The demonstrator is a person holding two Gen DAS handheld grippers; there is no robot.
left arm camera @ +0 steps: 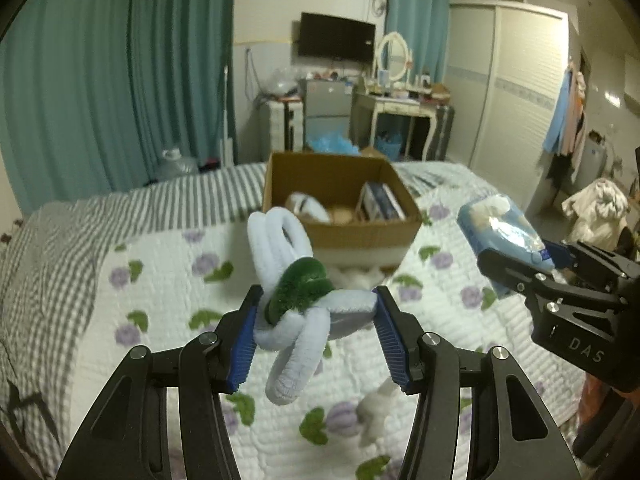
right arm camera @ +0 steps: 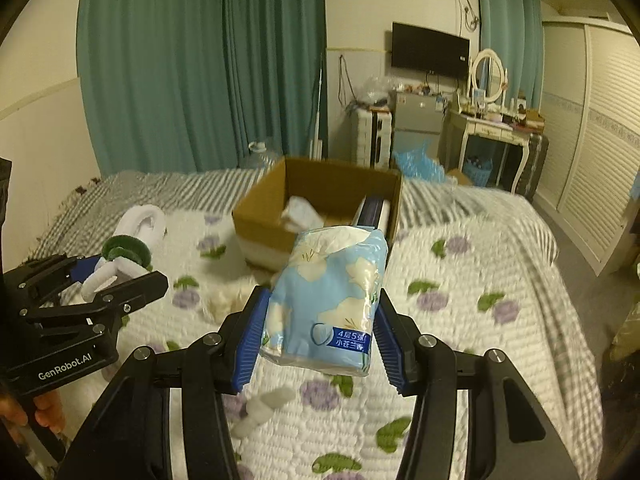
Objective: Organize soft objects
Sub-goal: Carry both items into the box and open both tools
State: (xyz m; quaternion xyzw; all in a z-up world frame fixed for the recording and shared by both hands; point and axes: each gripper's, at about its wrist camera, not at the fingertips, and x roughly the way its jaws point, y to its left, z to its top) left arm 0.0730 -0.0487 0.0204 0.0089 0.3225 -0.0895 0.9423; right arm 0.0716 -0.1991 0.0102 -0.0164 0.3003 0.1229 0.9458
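My left gripper [left arm camera: 316,320] is shut on a white plush toy with long looped ears and a green band [left arm camera: 292,296], held above the bed; it also shows in the right wrist view [right arm camera: 128,252]. My right gripper [right arm camera: 320,332] is shut on a light blue flowered tissue pack [right arm camera: 332,296], held above the bed; the pack also shows in the left wrist view [left arm camera: 500,236]. An open cardboard box [left arm camera: 340,200] stands on the bed ahead of both grippers, with a white soft item [left arm camera: 308,206] and a dark blue box [left arm camera: 380,202] inside.
The bed has a white quilt with purple flowers [right arm camera: 460,320] over a grey striped sheet [left arm camera: 120,208]. Small white fluffy pieces [right arm camera: 264,404] lie on the quilt. Teal curtains, a dresser with mirror [left arm camera: 394,80] and a wardrobe [left arm camera: 516,92] stand beyond.
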